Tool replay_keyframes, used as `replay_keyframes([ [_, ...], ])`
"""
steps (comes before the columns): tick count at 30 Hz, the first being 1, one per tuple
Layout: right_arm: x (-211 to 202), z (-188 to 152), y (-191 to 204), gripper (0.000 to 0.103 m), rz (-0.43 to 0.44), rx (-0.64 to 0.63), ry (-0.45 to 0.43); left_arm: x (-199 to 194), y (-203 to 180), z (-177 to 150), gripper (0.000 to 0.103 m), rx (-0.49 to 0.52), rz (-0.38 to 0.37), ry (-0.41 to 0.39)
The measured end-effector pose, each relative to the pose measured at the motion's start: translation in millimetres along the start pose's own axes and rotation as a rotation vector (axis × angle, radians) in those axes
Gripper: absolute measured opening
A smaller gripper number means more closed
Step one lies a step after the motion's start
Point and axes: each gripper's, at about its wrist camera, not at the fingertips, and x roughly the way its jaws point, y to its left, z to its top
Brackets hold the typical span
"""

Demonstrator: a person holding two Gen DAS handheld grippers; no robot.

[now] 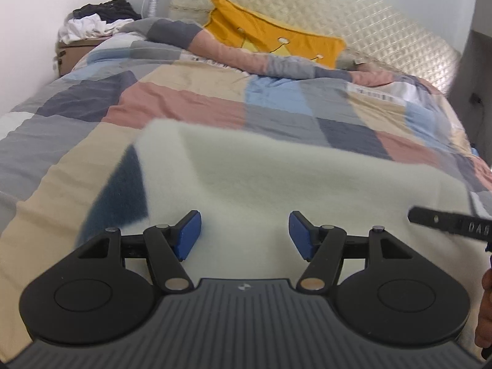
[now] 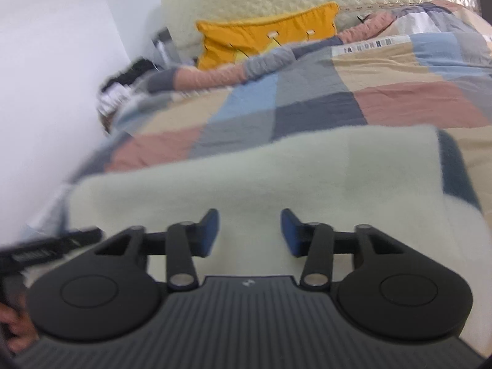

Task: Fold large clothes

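A cream fleece garment with a dark blue panel lies folded flat on the bed; it also shows in the right wrist view, with the blue panel at its right edge. My left gripper is open just above the garment's near edge, holding nothing. My right gripper is open above the same near edge, also empty. The right gripper's tip shows at the right of the left wrist view. The left gripper shows at the left of the right wrist view.
The bed has a patchwork quilt in beige, pink, blue and grey. A yellow pillow leans on the quilted headboard. A pile of clothes and a water bottle sit by the white wall at the far left.
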Motion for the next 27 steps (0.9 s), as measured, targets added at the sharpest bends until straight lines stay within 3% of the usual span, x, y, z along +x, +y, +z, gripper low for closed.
replay_keyframes([
  [7, 36, -7, -8, 0.042, -0.015, -0.093, 0.012, 32, -4, -1, 0.069, 0.078, 0.062, -0.031],
  [11, 36, -7, -6, 0.042, -0.014, -0.11, 0.012, 32, -2, 0, 0.069, 0.064, 0.06, -0.039],
  [21, 2, -5, 13, 0.046, -0.031, -0.114, 0.018, -30, 0, -10, 0.069, 0.008, 0.041, -0.052],
  [27, -31, -11, 26, 0.046, 0.02, -0.097, 0.022, -60, -2, -21, 0.069, 0.02, 0.038, -0.048],
])
